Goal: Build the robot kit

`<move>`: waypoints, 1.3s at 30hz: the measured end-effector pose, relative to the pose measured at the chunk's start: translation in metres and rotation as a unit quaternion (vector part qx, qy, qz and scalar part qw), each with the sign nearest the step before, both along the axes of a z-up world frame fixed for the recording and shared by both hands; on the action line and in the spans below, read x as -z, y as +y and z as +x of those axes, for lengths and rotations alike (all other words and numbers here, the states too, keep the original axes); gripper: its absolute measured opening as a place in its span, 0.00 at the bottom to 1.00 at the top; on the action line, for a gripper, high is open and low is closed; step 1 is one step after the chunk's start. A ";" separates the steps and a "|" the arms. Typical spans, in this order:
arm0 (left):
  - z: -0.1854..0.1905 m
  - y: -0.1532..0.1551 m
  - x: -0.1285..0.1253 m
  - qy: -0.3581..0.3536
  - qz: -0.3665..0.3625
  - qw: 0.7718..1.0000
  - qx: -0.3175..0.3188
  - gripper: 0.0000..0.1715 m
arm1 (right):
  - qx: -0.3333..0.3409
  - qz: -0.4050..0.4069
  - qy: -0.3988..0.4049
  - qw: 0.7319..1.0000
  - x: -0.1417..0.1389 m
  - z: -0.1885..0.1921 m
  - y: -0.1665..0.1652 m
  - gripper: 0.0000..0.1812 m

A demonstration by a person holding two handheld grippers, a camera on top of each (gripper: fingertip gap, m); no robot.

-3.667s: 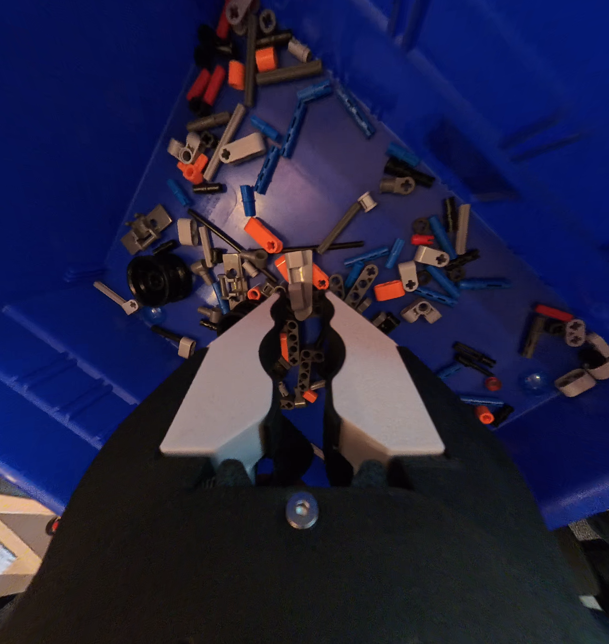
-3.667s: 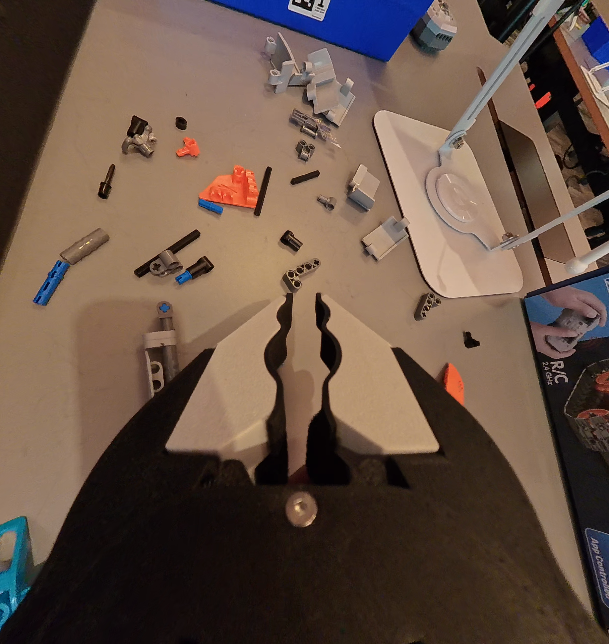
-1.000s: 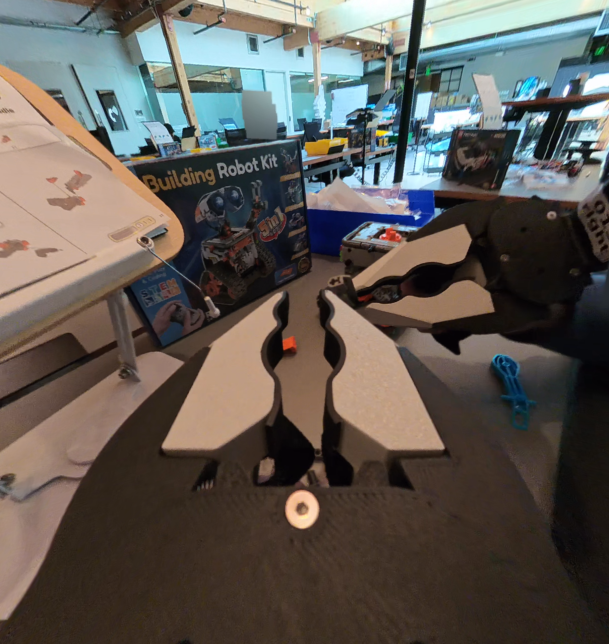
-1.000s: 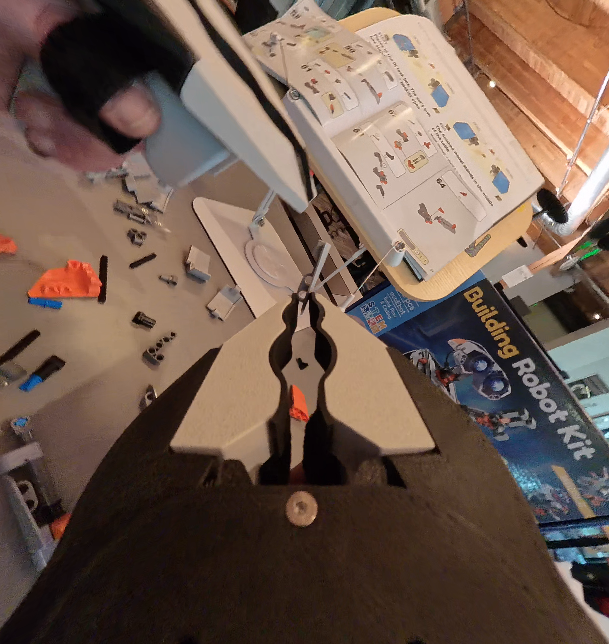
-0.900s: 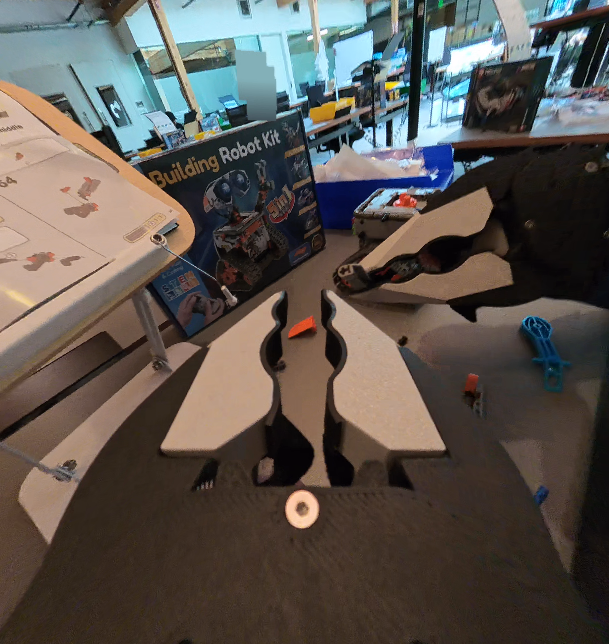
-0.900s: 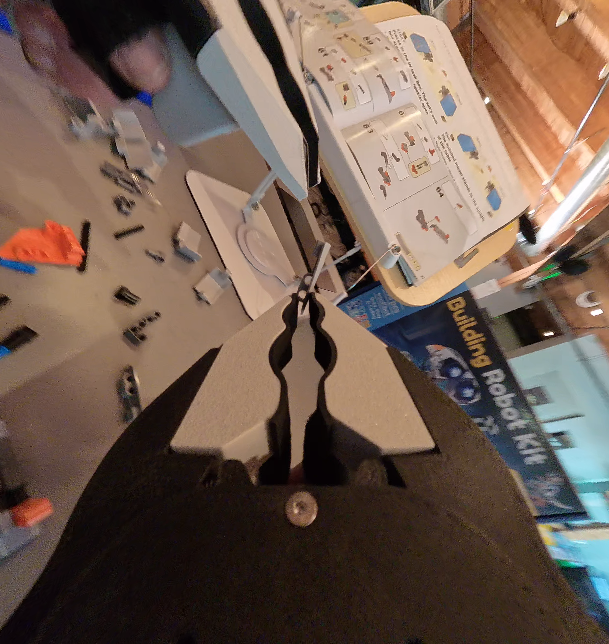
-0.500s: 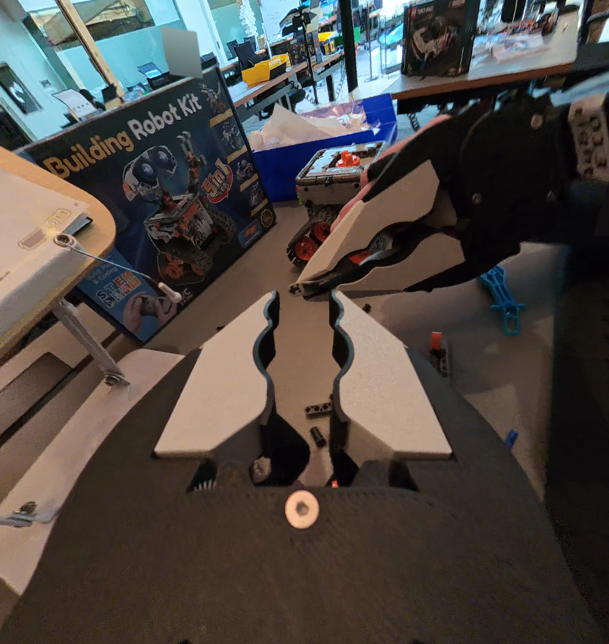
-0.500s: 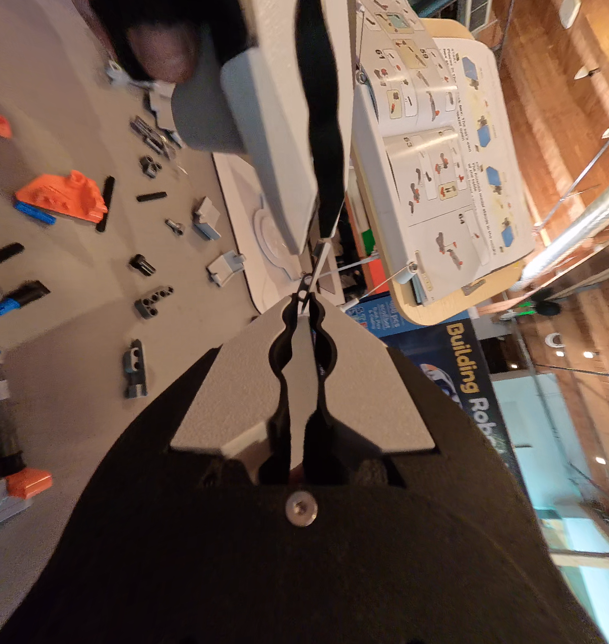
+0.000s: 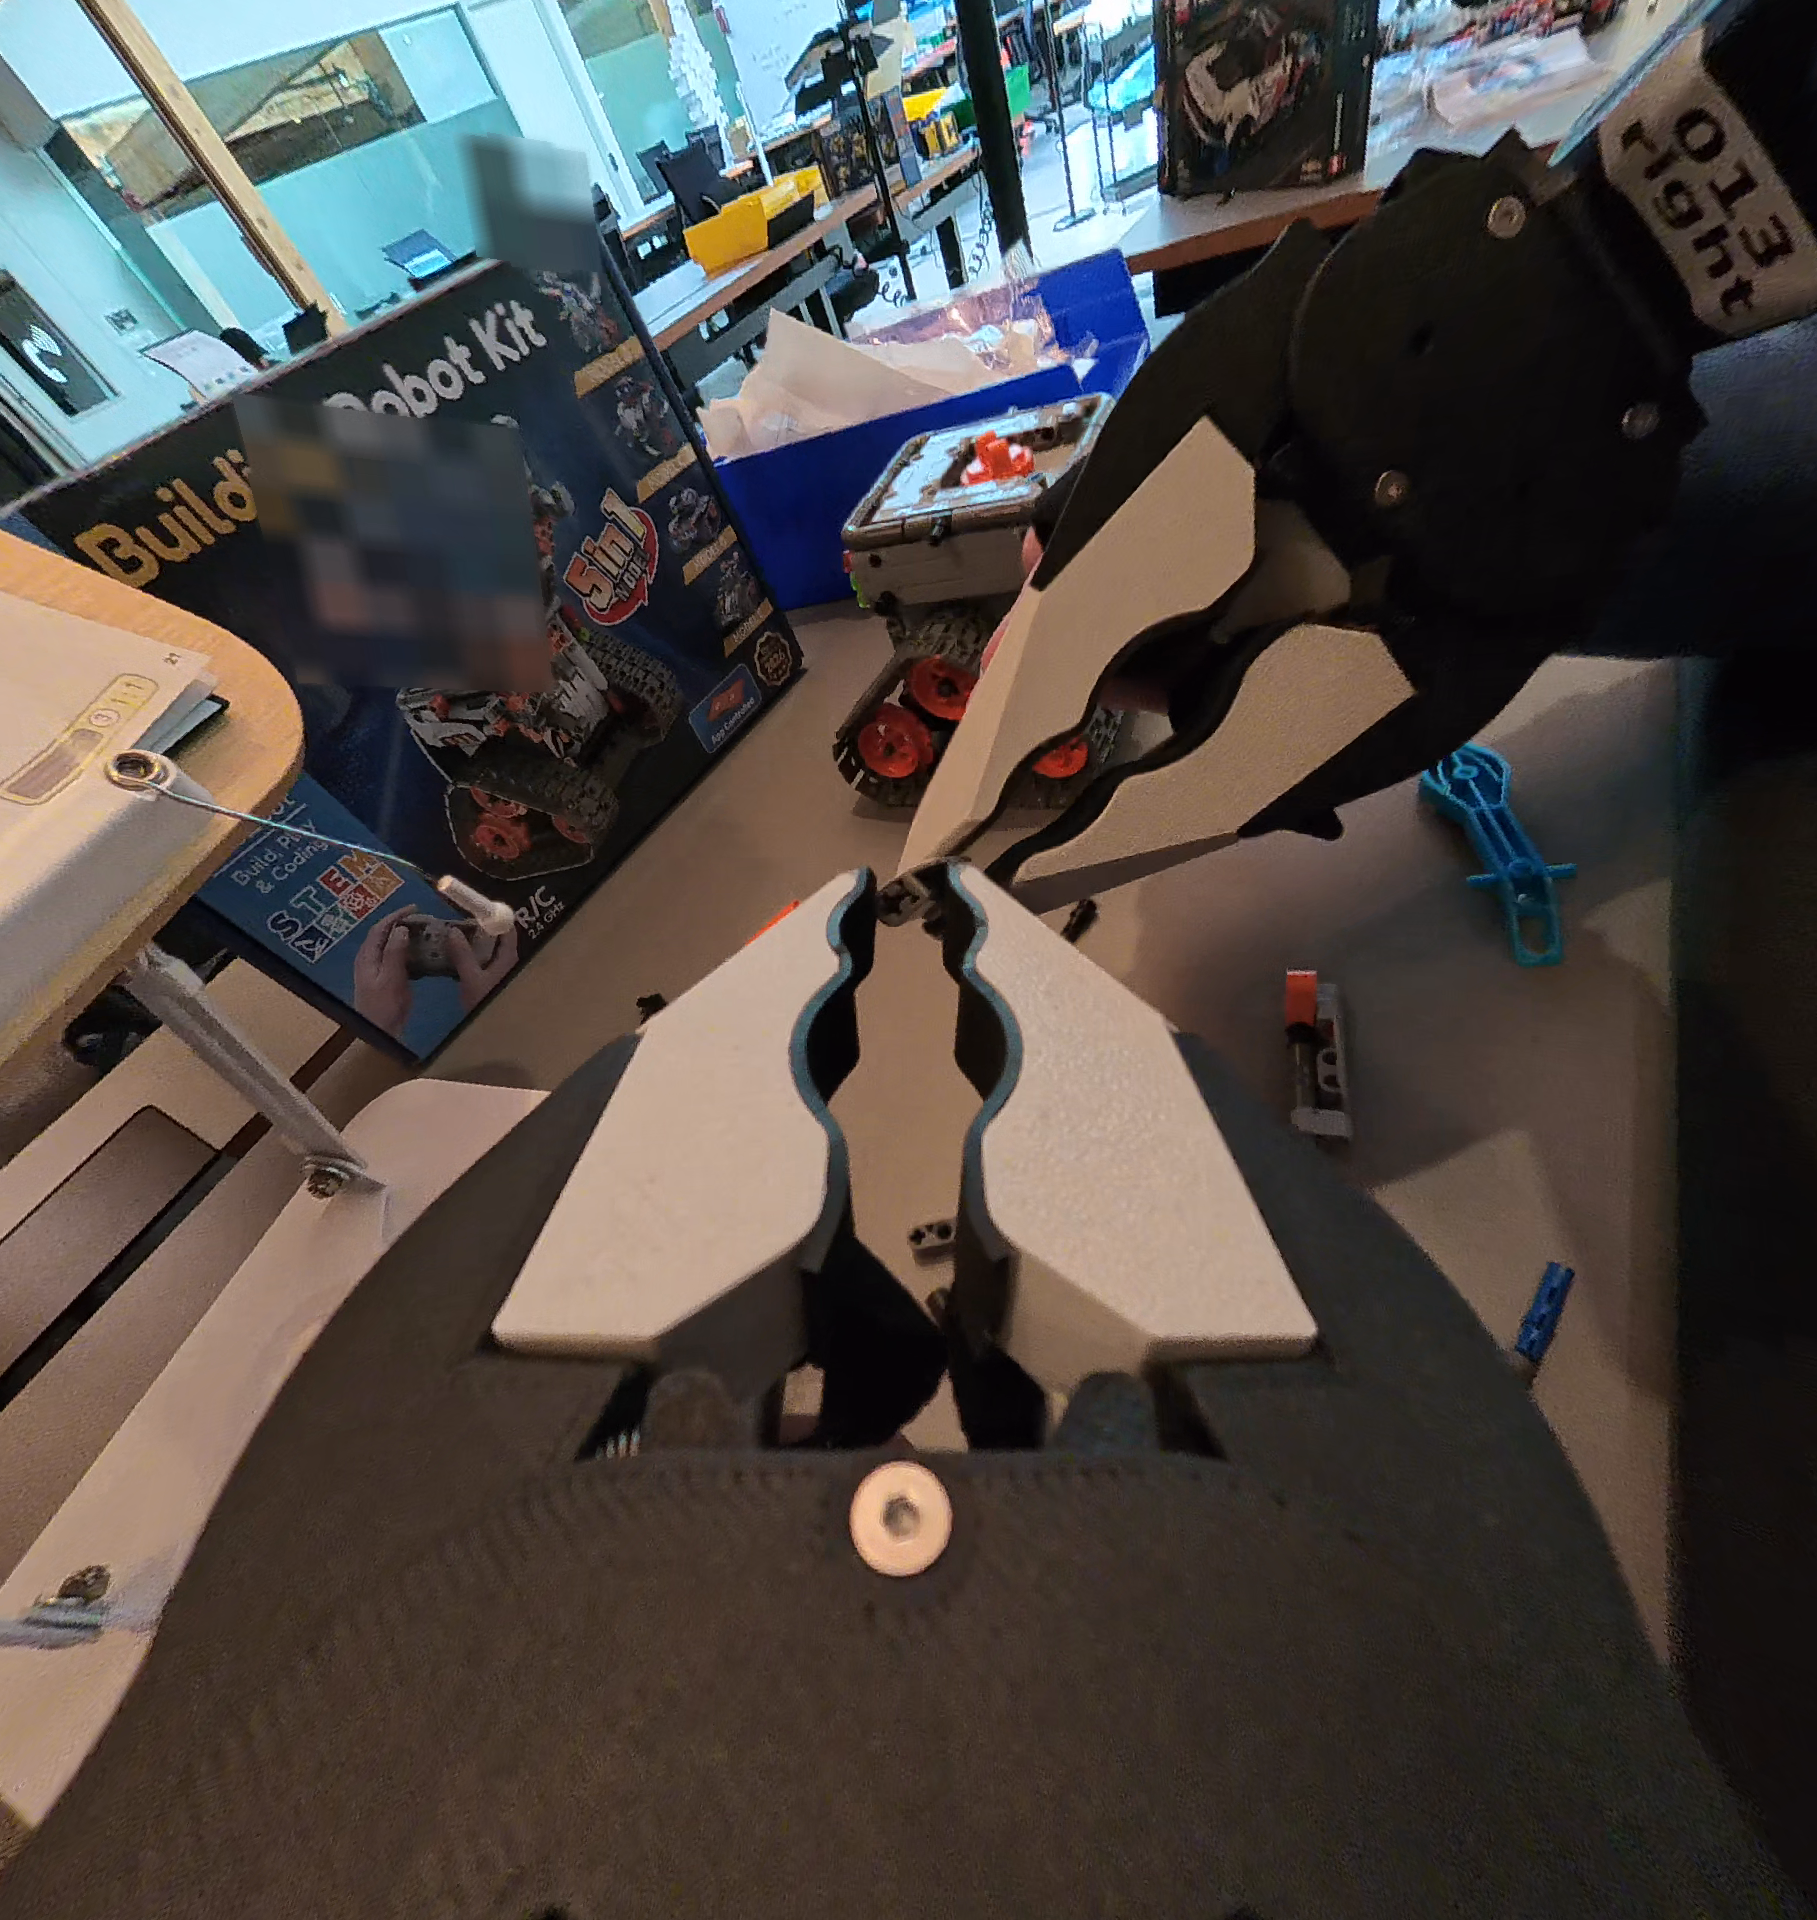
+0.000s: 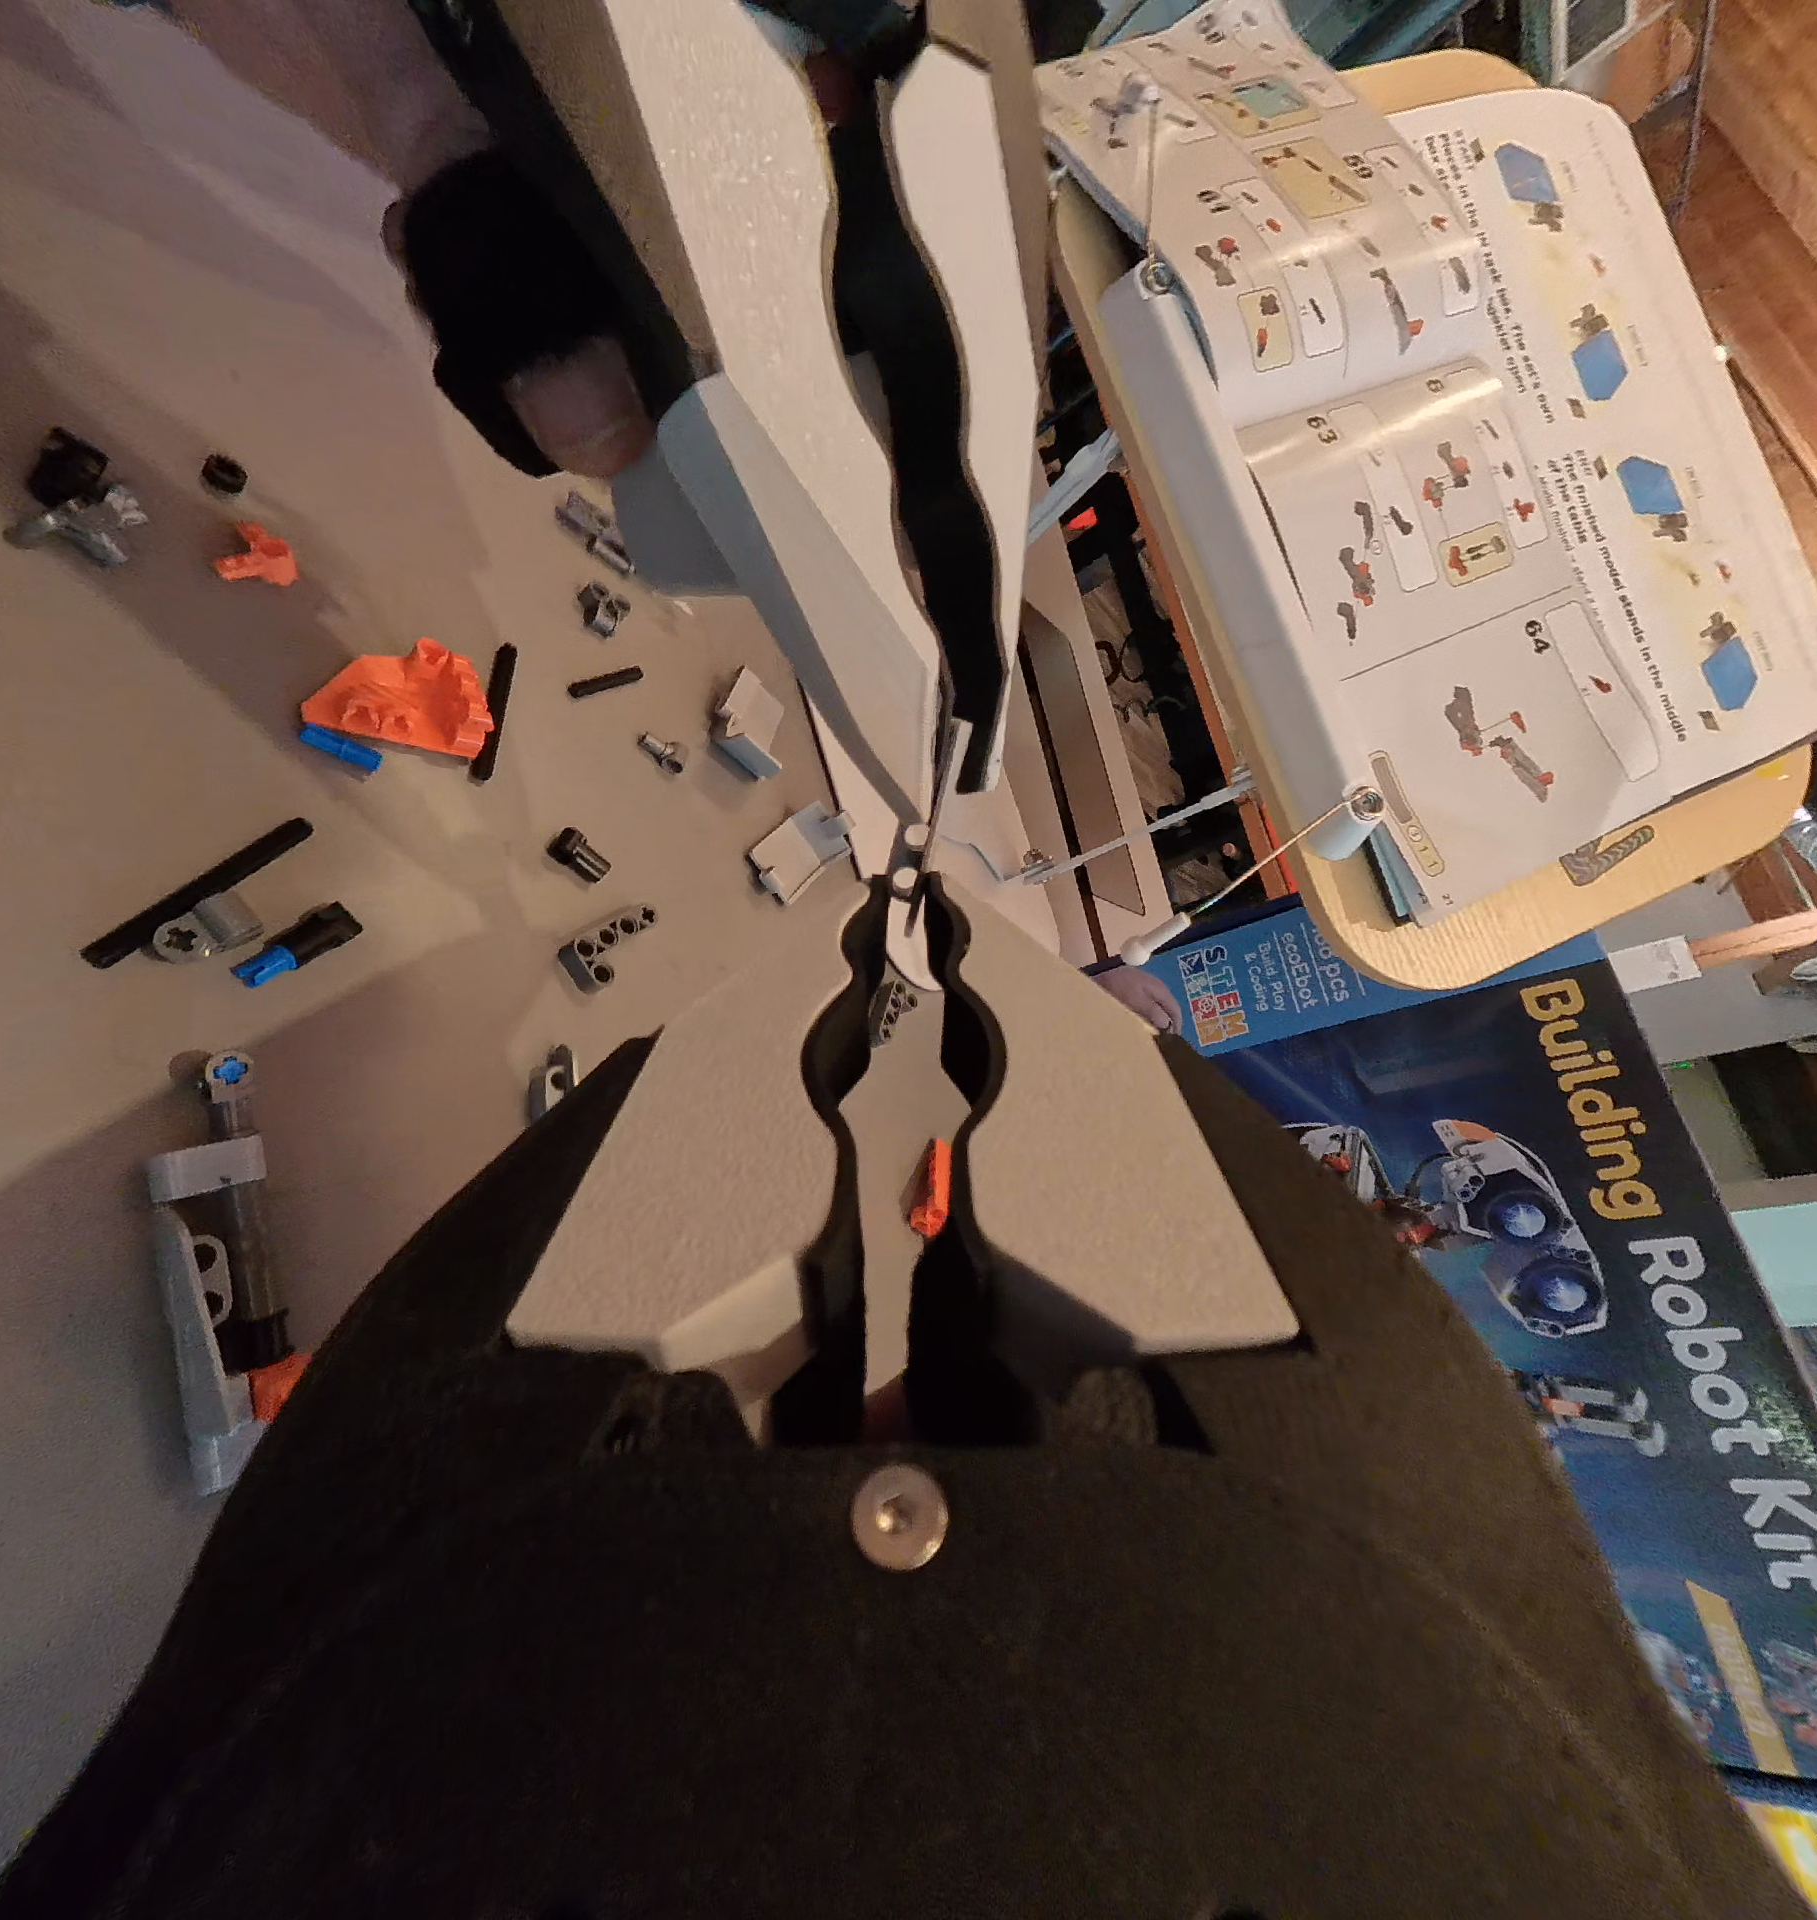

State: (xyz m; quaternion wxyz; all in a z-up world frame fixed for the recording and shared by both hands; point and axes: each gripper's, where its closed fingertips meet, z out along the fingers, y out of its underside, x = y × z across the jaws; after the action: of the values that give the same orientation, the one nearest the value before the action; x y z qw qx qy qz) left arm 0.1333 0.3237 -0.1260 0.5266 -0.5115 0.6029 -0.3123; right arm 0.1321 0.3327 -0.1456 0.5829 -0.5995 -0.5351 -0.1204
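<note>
Both tongs meet tip to tip over the table [image 9: 1403,987], with one small grey piece [image 10: 911,857] between them.

Beyond the tips of the left gripper [image 9: 909,899] stands the large dark kit box [image 9: 675,582]. The open instruction booklet [image 10: 1455,468] lies on its stand, ahead and right of the right gripper [image 10: 909,899]. A tracked model [image 9: 945,582] sits behind the right tongs in the left wrist view. An orange panel [image 10: 405,696] lies among the loose parts left of the right tips. A blue tool [image 9: 1496,842] lies under the right tongs' body. The right tongs are pinched nearly shut on the near end of the thin piece, which is held off the table. The left tongs stand narrowly parted around its far end. Clamped or only alongside: cannot tell.
</note>
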 end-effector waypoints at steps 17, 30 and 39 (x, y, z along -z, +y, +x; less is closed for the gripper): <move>-0.012 -0.019 -0.048 -0.125 0.278 0.952 -0.002 0.06 | -0.018 0.102 0.053 0.993 -0.047 -0.002 -0.014 0.07; -0.009 -0.021 -0.043 -0.123 0.235 0.964 0.015 0.06 | -0.022 0.124 0.042 0.991 -0.049 -0.009 -0.018 0.03; -0.010 -0.012 -0.042 -0.117 0.190 0.975 0.003 0.13 | -0.009 0.111 0.033 0.993 -0.043 -0.004 -0.012 0.02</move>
State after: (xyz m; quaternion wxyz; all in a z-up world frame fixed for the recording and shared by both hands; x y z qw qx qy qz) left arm 0.1236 0.3116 -0.0841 0.6801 -0.3603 0.5869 -0.2513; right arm 0.1277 0.3209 -0.1029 0.6641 -0.5300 -0.5045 -0.1534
